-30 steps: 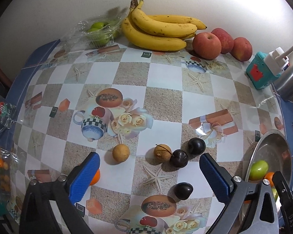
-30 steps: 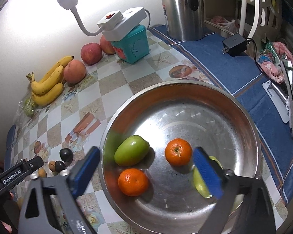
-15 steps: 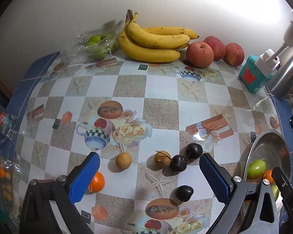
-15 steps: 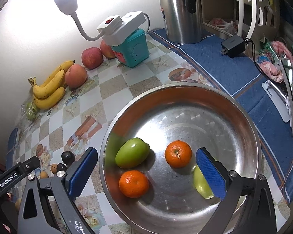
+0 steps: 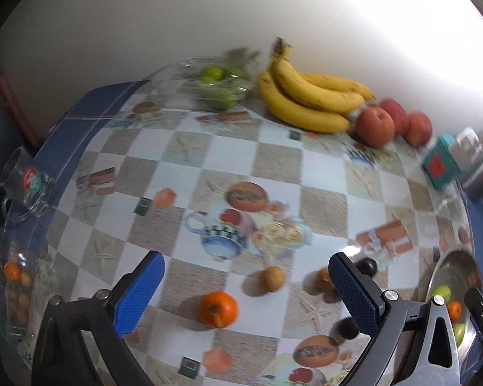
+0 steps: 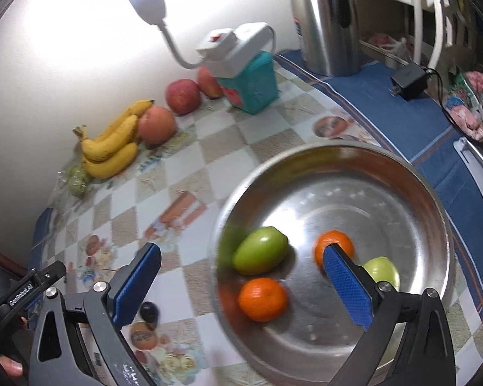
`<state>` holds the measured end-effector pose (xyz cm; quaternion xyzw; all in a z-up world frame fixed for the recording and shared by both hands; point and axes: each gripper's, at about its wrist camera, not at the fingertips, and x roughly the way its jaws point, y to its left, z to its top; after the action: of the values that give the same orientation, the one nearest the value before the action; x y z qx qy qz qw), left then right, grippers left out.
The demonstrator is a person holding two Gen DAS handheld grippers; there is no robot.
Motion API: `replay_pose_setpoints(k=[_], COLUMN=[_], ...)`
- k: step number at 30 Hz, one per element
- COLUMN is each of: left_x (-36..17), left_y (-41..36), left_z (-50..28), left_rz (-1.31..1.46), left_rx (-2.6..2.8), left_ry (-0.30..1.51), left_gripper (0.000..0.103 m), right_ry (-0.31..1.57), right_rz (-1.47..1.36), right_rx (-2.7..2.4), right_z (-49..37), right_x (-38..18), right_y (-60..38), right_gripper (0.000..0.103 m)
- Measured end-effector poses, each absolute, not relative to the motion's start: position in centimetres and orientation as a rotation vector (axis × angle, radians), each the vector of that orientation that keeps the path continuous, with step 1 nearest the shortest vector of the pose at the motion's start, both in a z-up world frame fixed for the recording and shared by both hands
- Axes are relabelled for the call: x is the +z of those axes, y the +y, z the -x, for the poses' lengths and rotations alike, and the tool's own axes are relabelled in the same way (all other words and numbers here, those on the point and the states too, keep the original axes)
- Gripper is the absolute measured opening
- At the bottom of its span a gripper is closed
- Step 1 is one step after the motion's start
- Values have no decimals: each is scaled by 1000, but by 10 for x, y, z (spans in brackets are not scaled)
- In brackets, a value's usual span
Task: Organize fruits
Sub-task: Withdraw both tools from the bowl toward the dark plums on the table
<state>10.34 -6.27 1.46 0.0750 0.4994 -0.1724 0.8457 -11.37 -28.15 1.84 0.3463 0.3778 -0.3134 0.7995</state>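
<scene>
In the left wrist view my left gripper (image 5: 246,281) is open and empty above the table. An orange (image 5: 218,308) lies between its fingers, with a round tan fruit (image 5: 272,278), a second tan fruit (image 5: 323,279) and dark plums (image 5: 367,266) to the right. In the right wrist view my right gripper (image 6: 241,276) is open and empty over the left rim of the steel bowl (image 6: 402,177). The bowl holds a green fruit (image 6: 260,255), two oranges (image 6: 262,299) and a pale green fruit (image 6: 383,270).
Bananas (image 5: 309,98), red apples (image 5: 375,126) and a clear box of green fruit (image 5: 219,87) line the back wall. A teal box (image 6: 251,87) with a lamp and a steel kettle (image 6: 325,19) stand at the right. A glass mug (image 5: 24,186) sits at the left edge.
The left gripper has swung left and nearer the table, so the orange now lies between its fingers. The right gripper has shifted left over the bowl's left rim.
</scene>
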Motion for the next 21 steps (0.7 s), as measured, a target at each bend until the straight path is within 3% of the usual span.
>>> replay_pose_setpoints(k=[13,21], left_x=[20,8], left_y=[-6,4], left_z=[-125,-133], left_rz=[-34,34], left_rx=[-271,-301], left_ry=[997,1079], left_gripper=[103,103], right_ry=[828,921], right_rz=[-703,-716], right_rx=[-523,-494], right_z=[63,44], right_x=[25,7], right_y=[-237,-222], right_gripper=[101,101])
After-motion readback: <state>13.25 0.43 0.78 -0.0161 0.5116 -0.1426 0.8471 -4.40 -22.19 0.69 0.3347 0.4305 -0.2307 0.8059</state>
